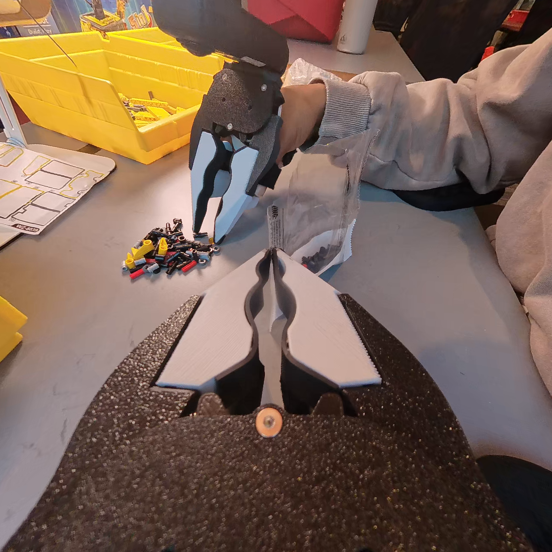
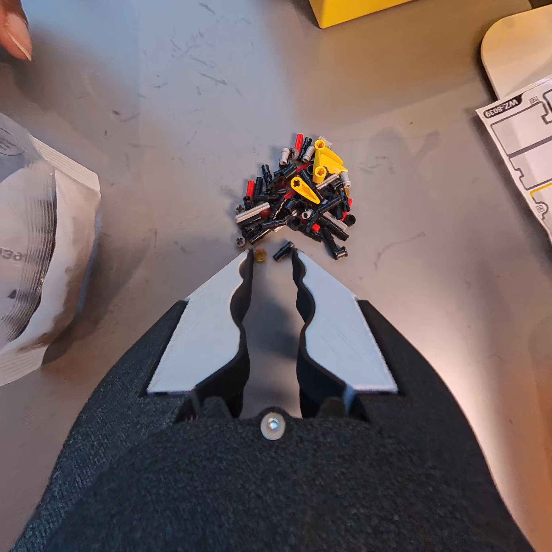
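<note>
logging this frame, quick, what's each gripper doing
left gripper: shut on the clear plastic bag.
right gripper: open, empty, tips at the small black pin.

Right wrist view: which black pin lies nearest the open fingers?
The lone black pin, lying apart from the pile of small parts, right at the tip of the right gripper's right-hand finger, beside a small amber round piece.

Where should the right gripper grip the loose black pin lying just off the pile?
Grip the black pin mid-shaft, coming straight down. It lies flat on the table, apart from the pile, angled between the open right gripper tips. Probably turn the jaws to close across its narrow width, clear of the amber stud beside it.
</note>
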`<state>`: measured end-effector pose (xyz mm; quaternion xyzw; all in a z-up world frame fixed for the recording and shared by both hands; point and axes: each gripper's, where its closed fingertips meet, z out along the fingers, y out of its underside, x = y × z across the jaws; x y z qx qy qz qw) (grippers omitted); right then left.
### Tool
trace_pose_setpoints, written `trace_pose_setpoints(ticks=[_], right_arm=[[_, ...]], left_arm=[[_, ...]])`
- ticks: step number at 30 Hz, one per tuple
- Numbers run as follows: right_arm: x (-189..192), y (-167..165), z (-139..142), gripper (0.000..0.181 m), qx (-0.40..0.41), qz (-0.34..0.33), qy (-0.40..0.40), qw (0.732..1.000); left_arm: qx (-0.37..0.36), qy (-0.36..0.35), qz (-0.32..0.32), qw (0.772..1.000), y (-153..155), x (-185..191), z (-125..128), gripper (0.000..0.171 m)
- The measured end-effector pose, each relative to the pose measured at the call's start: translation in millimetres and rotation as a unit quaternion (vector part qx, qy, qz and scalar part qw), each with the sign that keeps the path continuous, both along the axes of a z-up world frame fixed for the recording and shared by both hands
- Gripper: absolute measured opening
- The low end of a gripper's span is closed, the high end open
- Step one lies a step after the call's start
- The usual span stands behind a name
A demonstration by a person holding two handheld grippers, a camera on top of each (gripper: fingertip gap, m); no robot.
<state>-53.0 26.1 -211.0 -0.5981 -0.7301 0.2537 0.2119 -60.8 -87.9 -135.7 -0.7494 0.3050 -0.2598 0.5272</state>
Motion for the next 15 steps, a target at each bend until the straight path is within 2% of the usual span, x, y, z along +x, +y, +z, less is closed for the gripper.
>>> trace_pose_setpoints(ticks=[5, 11, 13, 15], right_arm=[[-2, 2, 0, 0.013, -0.005, 0.0, 0.009, 1.0], [0, 7, 1, 0.013, -0.011, -0.001, 0.013, 1.0], [1, 8, 9, 0.004, -0.023, -0.001, 0.031, 0.999], [2, 4, 27, 0.005, -0.039, 0.007, 0.055, 0.998]], left_arm=[[0.0, 0.002, 0.0, 1.0, 0, 0, 0, 0.0], [0.0, 0.0, 0.001, 1.0, 0, 0, 0, 0.0], [0.0, 0.0, 0.001, 1.0, 0, 0, 0, 0.0], [0.0, 0.0, 0.001, 1.0, 0, 0, 0, 0.0]])
